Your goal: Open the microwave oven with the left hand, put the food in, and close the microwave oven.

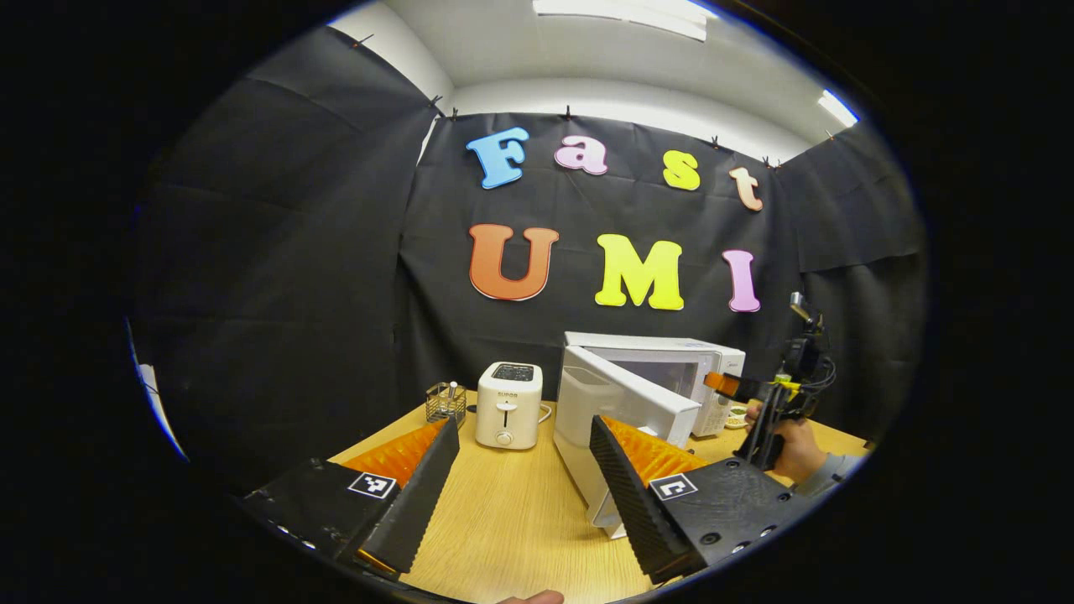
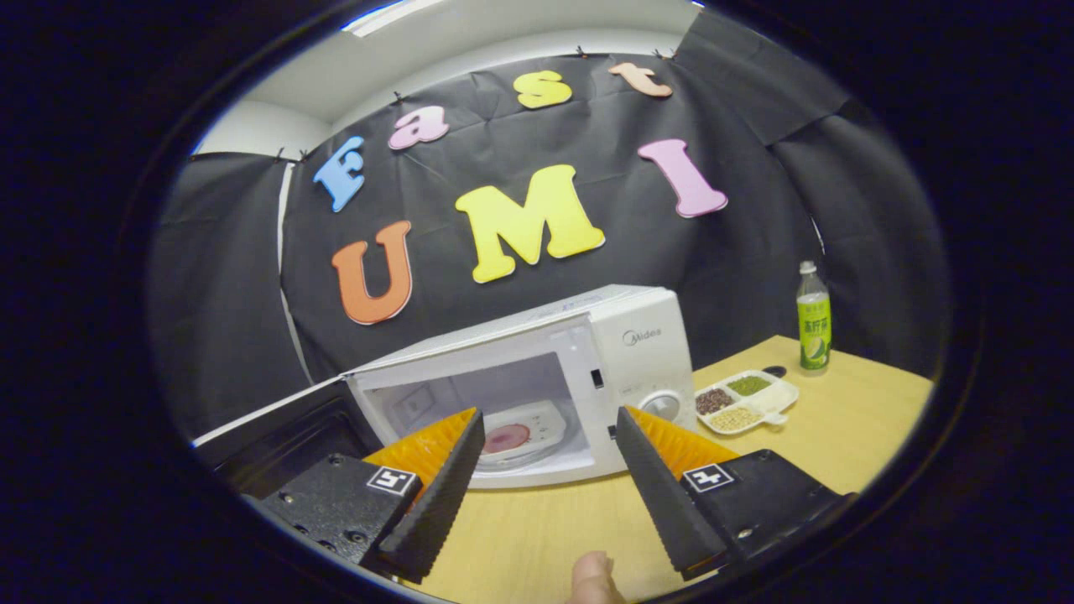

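The white microwave [image 2: 638,352] stands with its door [image 2: 277,432] swung wide to the left. Inside, on a white plate [image 2: 545,419], lies a round pink piece of food [image 2: 506,438]. My right gripper [image 2: 550,412] is open and empty, a short way in front of the cavity. In the left gripper view the microwave [image 1: 671,356] sits at the back right, and its open door [image 1: 625,403] reaches toward me. My left gripper [image 1: 525,422] is open with nothing in it, its right finger beside the door's edge. A hand holds the right gripper [image 1: 723,384] by the microwave's front.
A white toaster [image 1: 509,405] and a small wire basket [image 1: 445,403] stand at the back left of the wooden table [image 1: 503,520]. Right of the microwave lie a white sectioned dish of beans [image 2: 742,401] and a green bottle [image 2: 812,319].
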The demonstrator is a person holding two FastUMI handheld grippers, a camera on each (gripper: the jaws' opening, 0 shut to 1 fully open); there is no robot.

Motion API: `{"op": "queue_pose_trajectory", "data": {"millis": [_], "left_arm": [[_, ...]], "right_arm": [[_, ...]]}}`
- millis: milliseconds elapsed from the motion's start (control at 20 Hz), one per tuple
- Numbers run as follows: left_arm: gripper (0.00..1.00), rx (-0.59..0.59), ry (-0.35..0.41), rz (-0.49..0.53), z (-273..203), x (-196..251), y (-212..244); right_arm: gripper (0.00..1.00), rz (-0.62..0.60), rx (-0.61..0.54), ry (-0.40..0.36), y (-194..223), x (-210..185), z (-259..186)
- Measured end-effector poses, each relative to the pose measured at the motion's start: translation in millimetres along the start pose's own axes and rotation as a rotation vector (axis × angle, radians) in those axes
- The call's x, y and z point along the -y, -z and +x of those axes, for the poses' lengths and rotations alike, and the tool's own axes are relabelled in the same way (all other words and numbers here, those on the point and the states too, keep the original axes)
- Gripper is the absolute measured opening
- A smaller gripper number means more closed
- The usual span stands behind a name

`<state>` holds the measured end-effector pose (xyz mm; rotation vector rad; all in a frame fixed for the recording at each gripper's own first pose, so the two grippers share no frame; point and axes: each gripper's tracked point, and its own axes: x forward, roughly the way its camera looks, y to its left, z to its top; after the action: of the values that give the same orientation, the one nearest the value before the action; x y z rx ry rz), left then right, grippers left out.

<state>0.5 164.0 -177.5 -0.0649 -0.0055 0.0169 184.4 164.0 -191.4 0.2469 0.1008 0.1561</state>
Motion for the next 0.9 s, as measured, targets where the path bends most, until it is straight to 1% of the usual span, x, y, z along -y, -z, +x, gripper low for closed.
{"op": "queue_pose_trajectory", "data": {"millis": [50,100,150,200,250,300,350,400,450,500,550,600,650,700,750,800,850,900], "left_arm": [[0.93,-0.005,0.004,0.007,-1.9,-2.9,1.2],[0.92,0.006,0.009,0.012,-2.3,-5.3,-1.4],[0.88,0.019,0.015,0.012,-3.4,-7.8,-7.8],[0.83,0.026,0.033,0.005,-2.4,-5.5,-8.8],[0.66,0.024,0.059,-0.004,0.9,-0.3,-6.6],[0.63,0.021,0.089,-0.017,2.8,4.1,-6.4],[0.47,0.015,0.125,-0.027,5.8,8.8,-2.5],[0.5,0.015,0.164,-0.03,11.5,14.3,0.9],[0.35,0.003,0.181,-0.023,15.7,14.8,4.5],[0.28,0.004,0.187,-0.016,24.1,13.0,9.8],[0.17,-0.01,0.183,-0.01,29.5,9.5,13.8],[0.0,-0.012,0.172,-0.005,40.3,6.4,20.4],[0.01,-0.038,0.195,-0.005,47.1,10.8,26.1],[0.03,-0.065,0.219,-0.01,50.4,17.2,35.7],[0.02,-0.079,0.234,-0.008,63.1,18.7,44.0],[0.02,-0.094,0.258,-0.005,69.3,23.0,52.0],[0.0,-0.104,0.292,0.001,73.9,29.4,59.8],[0.0,-0.11,0.322,0.018,79.7,36.8,66.7]], "right_arm": [[0.9,-0.024,0.014,-0.025,-11.8,-2.2,-17.2],[1.0,-0.054,0.024,-0.046,-23.5,-4.2,-37.1],[0.9,-0.085,0.038,-0.07,-34.1,-4.0,-59.8],[0.9,-0.113,0.065,-0.093,-49.8,-5.8,-80.9],[0.9,-0.141,0.087,-0.108,-63.0,-3.8,-100.0],[1.0,-0.175,0.11,-0.12,-77.1,-3.2,-121.7],[1.0,-0.202,0.142,-0.13,-93.0,-3.4,-142.9],[0.91,-0.226,0.166,-0.14,-106.3,-4.9,-163.2],[1.0,-0.239,0.187,-0.143,-116.9,-5.0,-183.1],[0.91,-0.231,0.194,-0.135,-124.9,-1.0,-203.5],[1.0,-0.213,0.192,-0.14,-130.4,1.5,-222.0],[1.0,-0.189,0.179,-0.152,-133.1,2.7,-239.1],[1.0,-0.175,0.163,-0.166,-135.5,4.4,-253.5],[0.91,-0.164,0.147,-0.177,-139.3,7.1,-265.6],[1.0,-0.156,0.135,-0.171,-142.7,10.2,-277.2],[1.0,-0.152,0.122,-0.164,-144.0,16.2,-287.0],[0.91,-0.145,0.11,-0.158,-143.7,20.5,-295.1],[0.91,-0.141,0.11,-0.147,-146.2,26.3,-301.0]]}}
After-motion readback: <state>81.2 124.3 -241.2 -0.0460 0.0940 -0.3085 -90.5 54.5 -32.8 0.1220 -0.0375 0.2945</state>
